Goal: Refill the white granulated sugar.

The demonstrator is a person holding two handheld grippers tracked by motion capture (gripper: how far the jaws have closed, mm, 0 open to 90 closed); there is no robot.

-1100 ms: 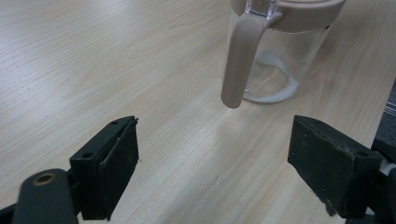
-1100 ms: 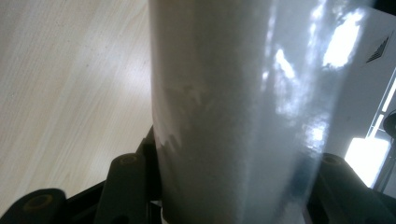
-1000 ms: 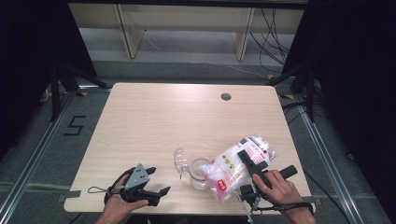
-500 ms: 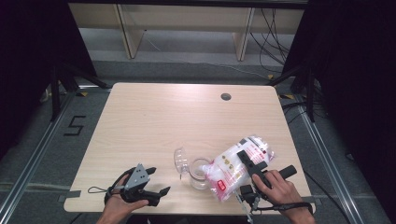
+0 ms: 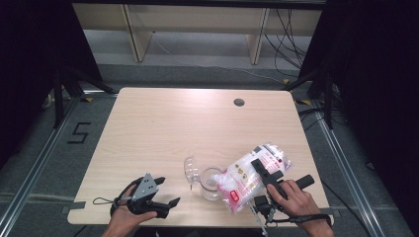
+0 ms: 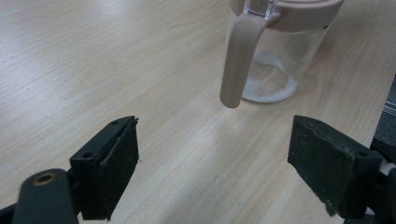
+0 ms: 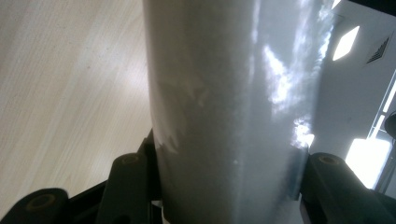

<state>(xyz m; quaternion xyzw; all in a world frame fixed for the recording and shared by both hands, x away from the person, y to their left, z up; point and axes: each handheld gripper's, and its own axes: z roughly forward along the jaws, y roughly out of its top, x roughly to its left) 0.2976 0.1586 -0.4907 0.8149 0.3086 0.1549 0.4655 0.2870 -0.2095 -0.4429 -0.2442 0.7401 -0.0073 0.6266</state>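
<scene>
In the left gripper view we look along our left gripper [image 6: 212, 170], whose two black jaws rise from the bottom and stand wide apart with only bare wood between them. The pad [image 6: 122, 161] of the jaw at the left is worn at its edge, and the one at the right is frayed along its lower corner. Ahead of us on the desk [image 6: 93, 65] stands a clear jar [image 6: 275, 60] with a beige lid rim [image 6: 306, 16] and a beige handle [image 6: 238, 60] that hangs down its side toward us. A thin layer of white powder [image 6: 271, 86] lies on its bottom. The jar stands near the desk's edge at the right, well apart from our jaws.
</scene>
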